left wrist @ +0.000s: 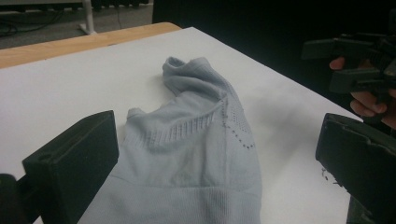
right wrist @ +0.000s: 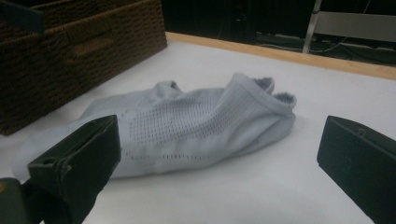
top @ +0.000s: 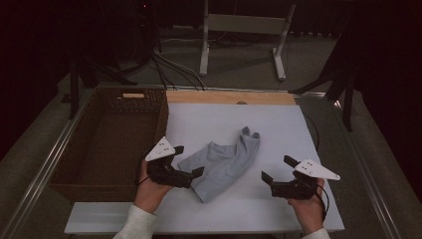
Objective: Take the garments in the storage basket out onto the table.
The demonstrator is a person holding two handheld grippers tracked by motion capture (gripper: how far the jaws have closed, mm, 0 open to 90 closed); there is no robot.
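Observation:
A pair of light grey-blue socks lies crumpled in the middle of the white table, one over the other. My left gripper is open at the socks' left end, its jaws almost touching the fabric; its own view looks along the socks from close up. My right gripper is open and empty to the right of the socks, a short way off, and sees the socks lying ahead.
A dark brown wicker basket stands empty at the table's left side, right beside my left hand. A wooden strip runs along the table's far edge. White table space lies to the right and behind the socks.

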